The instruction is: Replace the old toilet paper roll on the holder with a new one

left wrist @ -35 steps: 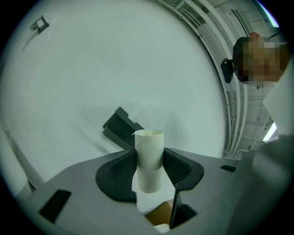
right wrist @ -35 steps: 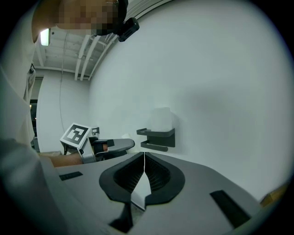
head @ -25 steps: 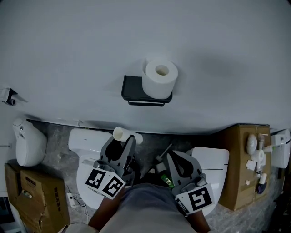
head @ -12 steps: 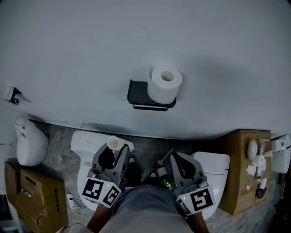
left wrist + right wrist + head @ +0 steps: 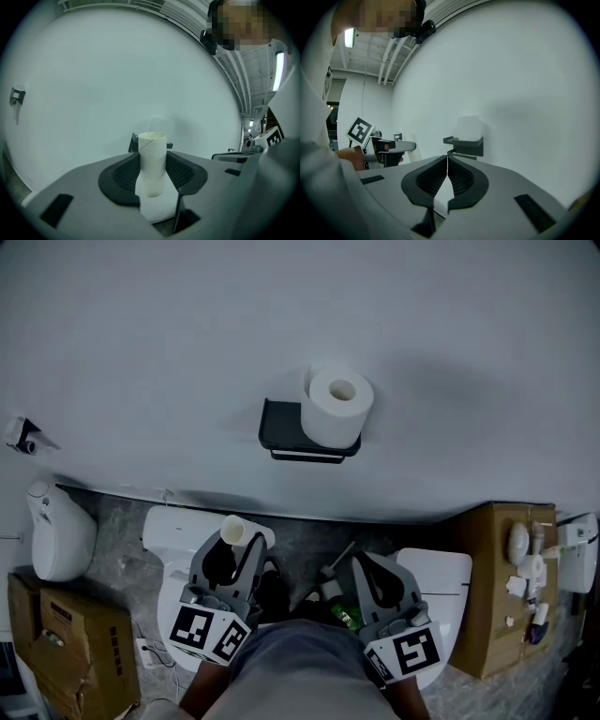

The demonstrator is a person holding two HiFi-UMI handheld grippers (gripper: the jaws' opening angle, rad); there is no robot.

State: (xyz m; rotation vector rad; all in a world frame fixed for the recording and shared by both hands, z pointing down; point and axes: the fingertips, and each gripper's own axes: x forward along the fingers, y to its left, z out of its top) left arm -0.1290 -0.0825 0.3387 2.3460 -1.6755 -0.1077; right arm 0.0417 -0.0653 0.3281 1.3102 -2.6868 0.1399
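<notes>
Left claw [image 5: 153, 174] is clamped on the empty cardboard tube [image 5: 152, 152], whose end pokes out past the pads. Right claw [image 5: 447, 169] is pressed shut with nothing in it. Up on the wall, a full toilet paper roll [image 5: 336, 407] sits on the dark holder [image 5: 279, 426].

No letters, numbers or brand names can be read in any view. The only signs are black-and-white square code patterns: on the left cube [image 5: 214, 632] at lower centre-left of the head view, on the right cube [image 5: 405, 652] at lower centre-right, and again on the cubes seen small at the right edge of the left gripper view and at mid-left of the right gripper view. The box [image 5: 70, 638] at the lower left of the head view bears a pale label, too small to read.
</notes>
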